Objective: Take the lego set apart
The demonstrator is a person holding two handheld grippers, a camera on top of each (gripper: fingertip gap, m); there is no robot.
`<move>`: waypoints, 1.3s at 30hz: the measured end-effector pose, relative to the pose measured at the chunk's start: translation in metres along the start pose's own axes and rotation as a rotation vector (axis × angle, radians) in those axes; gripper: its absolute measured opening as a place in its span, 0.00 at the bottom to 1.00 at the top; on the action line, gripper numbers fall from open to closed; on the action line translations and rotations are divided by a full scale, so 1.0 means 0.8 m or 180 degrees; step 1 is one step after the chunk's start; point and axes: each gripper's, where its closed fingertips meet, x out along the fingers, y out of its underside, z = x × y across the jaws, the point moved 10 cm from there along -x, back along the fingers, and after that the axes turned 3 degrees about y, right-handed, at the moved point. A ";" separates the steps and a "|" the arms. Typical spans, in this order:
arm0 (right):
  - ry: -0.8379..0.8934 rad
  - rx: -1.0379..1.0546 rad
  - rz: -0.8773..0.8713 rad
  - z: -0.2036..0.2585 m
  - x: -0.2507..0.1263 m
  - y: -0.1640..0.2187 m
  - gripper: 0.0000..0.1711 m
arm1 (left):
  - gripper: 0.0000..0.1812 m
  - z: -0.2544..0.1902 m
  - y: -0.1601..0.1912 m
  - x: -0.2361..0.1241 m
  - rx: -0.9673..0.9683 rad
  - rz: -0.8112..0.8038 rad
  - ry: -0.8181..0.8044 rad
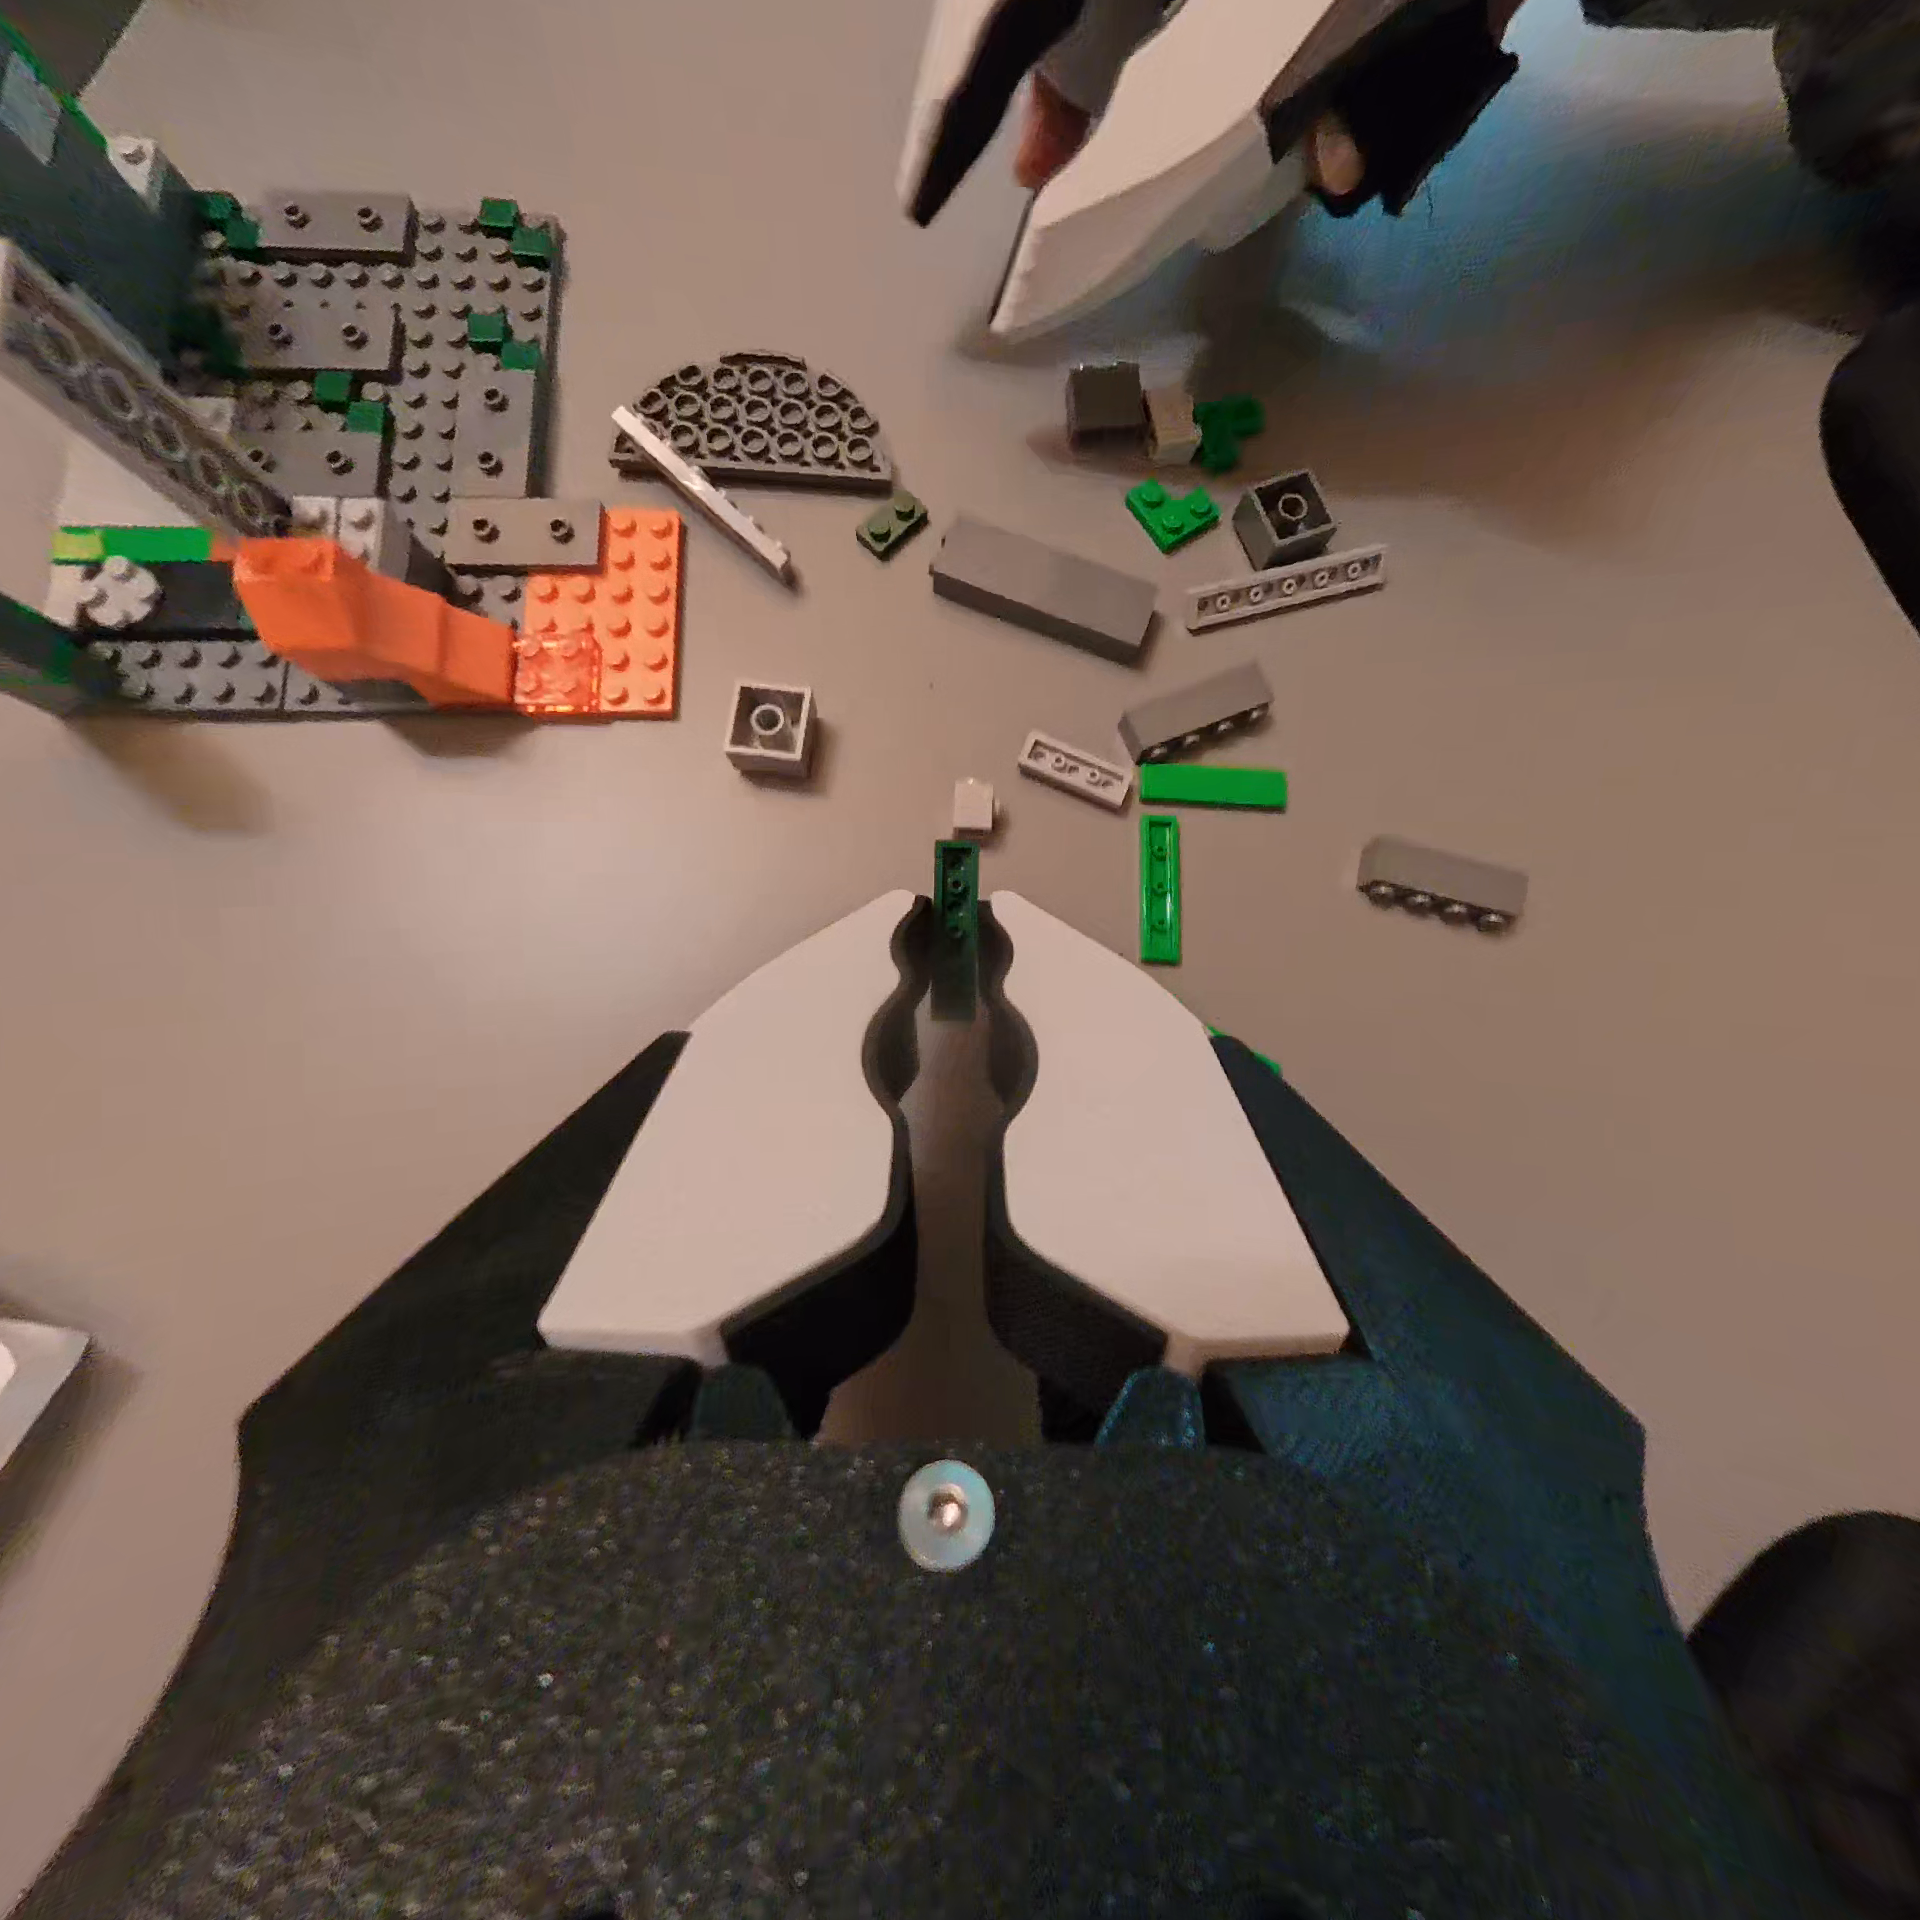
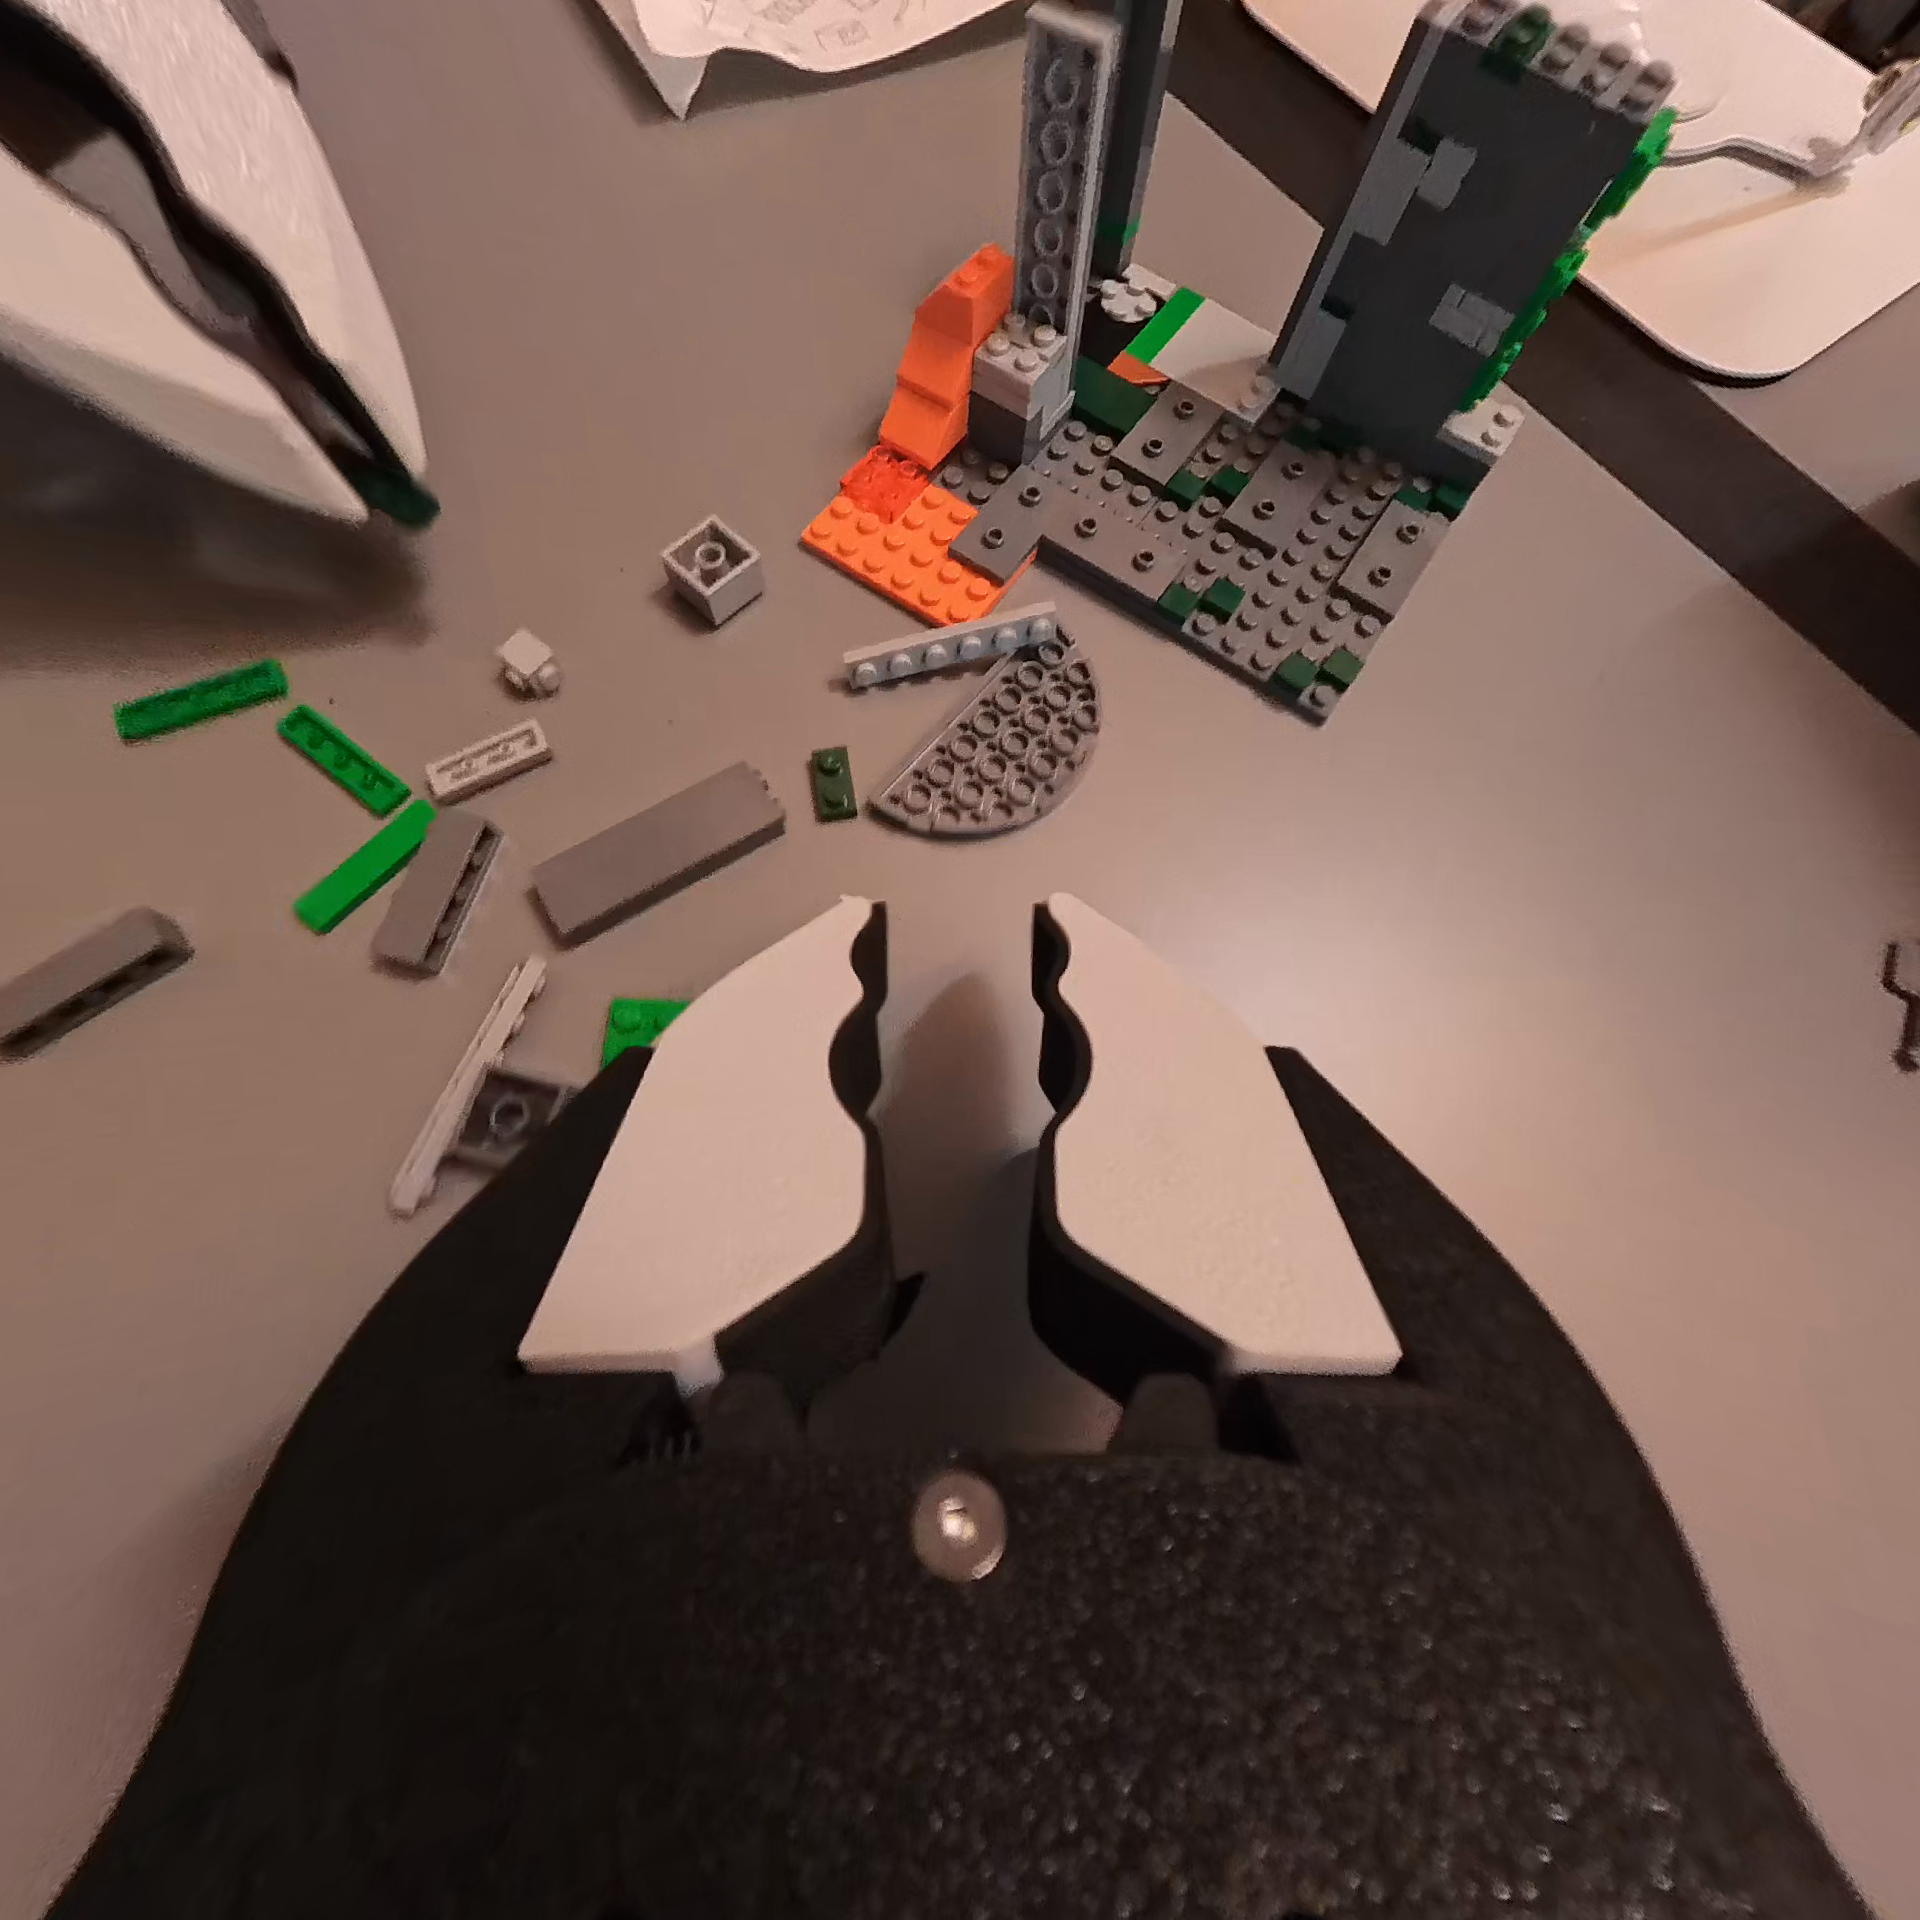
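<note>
The lego set [image 1: 395,436] is a grey studded base with orange parts and tall grey walls; it stands at the upper left of the left wrist view and at the upper right of the right wrist view [image 2: 1247,499]. My left gripper [image 1: 956,902] is shut on a dark green strip plate [image 1: 956,914], held above the table away from the set; its tip shows in the right wrist view [image 2: 400,504]. My right gripper [image 2: 956,909] is open and empty, above bare table in front of the set. It also shows in the left wrist view [image 1: 997,260].
Loose pieces lie scattered on the table: a grey half-round plate [image 2: 1003,743], a long grey tile [image 2: 655,852], bright green strips [image 2: 343,758], a small grey cube brick [image 2: 712,569], grey bricks [image 1: 1439,883]. Paper sheets [image 2: 790,31] lie behind the set. Left tips to right tips: about 15 cm. The long grey tile [image 2: 655,852] is about 5 cm from my right fingertips. My left wrist view [image 1: 1054,572] looks at it from another angle.
</note>
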 end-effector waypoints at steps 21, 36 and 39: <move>-0.0466 -0.0324 0.1046 0.032 0.096 -0.079 0.09 | 0.04 -0.001 0.038 -0.029 -0.0141 -0.0216 -0.0297; -0.1152 -0.1651 0.0470 0.162 0.089 -0.112 0.05 | 0.05 0.008 0.064 -0.066 -0.0181 -0.0320 -0.0308; -0.1213 -0.1361 0.0338 0.143 0.072 -0.119 0.11 | 0.07 -0.002 0.069 -0.065 -0.0056 -0.0270 -0.0093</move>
